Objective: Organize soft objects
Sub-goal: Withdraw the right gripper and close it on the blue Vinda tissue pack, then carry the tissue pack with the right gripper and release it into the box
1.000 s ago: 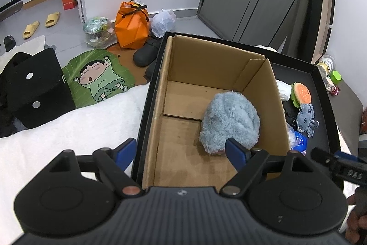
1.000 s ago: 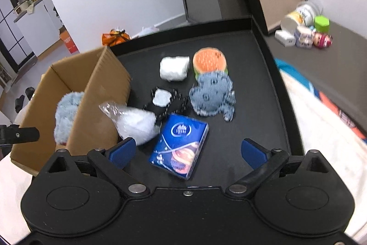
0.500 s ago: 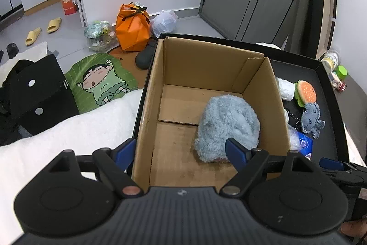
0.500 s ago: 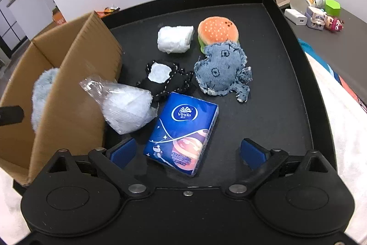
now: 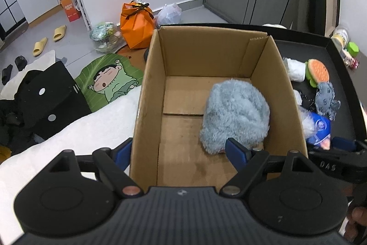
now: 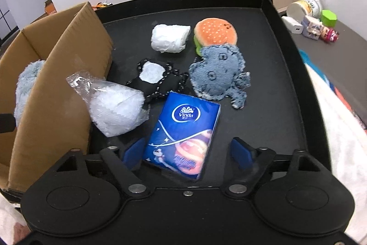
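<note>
Soft things are split between two containers: a cardboard box [image 5: 206, 93] and the black tray [image 6: 275, 75] it stands in. Inside the box lies a single fluffy blue-grey plush [image 5: 236, 114], pushed against the right wall and resting on the box floor; everything else in the box is bare cardboard. On the tray beside the box lie a blue tissue pack [image 6: 183, 137], a clear bag of white stuffing [image 6: 114, 105] leaning on the box's outer wall, a small black-and-white toy [image 6: 156, 77], a denim toy [image 6: 218, 75], a plush burger [image 6: 214, 33] touching the denim toy's far edge, and a white wrapped bundle [image 6: 170, 38].

The left hand-held gripper [image 5: 181, 150] hangs over the near edge of the box with its jaws wide and nothing between them; one blue fingertip sits outside the left wall, the other above the plush. The right hand-held gripper [image 6: 188, 153] is low over the tray, its jaws closing around the near end of the tissue pack, with a gap showing on the right side.

From the left wrist view the box wall hides most of the tray, so only slivers of the tissue pack and bag show. The near end of the tissue pack is blurred, and whether the left pad touches it cannot be made out. Small jars and figures [image 6: 314, 15] on the surface beyond the tray are too small to identify.
</note>
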### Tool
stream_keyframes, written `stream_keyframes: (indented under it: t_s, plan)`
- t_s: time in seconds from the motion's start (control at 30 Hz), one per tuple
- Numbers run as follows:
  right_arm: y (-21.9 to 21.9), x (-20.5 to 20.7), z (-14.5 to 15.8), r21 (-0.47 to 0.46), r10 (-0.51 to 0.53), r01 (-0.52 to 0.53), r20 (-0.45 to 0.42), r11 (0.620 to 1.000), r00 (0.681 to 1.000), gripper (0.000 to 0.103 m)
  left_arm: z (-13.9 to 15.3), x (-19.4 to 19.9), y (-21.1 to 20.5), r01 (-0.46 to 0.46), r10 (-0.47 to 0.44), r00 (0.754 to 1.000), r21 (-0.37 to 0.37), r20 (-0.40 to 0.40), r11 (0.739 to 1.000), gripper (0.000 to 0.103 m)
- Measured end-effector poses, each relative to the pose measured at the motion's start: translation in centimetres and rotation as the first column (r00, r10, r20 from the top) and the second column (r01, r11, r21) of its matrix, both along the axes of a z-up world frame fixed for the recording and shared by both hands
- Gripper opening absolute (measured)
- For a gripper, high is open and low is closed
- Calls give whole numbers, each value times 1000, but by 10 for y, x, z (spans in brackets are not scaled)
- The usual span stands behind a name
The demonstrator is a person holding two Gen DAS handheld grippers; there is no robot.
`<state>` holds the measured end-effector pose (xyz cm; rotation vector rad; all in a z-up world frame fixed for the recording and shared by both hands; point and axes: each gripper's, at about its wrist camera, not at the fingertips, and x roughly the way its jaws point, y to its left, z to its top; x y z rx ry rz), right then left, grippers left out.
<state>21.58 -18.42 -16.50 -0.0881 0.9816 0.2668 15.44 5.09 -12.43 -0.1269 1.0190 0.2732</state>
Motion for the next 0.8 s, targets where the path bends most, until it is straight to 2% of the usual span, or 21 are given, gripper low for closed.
stream_keyframes:
  t_s: [0.03, 0.13, 0.47, 0.8]
  plan:
    - [-2, 0, 0, -7, -1, 1, 7, 1000, 1000, 70, -1, 0, -1, 0, 0, 1000, 4, -5, 1000, 83]
    - [-6, 0, 2, -21, -9, 9, 18, 1000, 1000, 52, -2, 0, -3, -1, 1, 1000, 13, -12, 1000, 83]
    - [-16, -2, 12, 12, -12, 12, 10, 1000, 1000, 51, 0, -2, -5, -10, 10, 1000, 21, -21, 1000, 83]
    - [-14, -5, 43, 51, -8, 4, 72, 999, 997, 51, 3, -5, 5, -14, 14, 1000, 7, -4, 1000, 83]
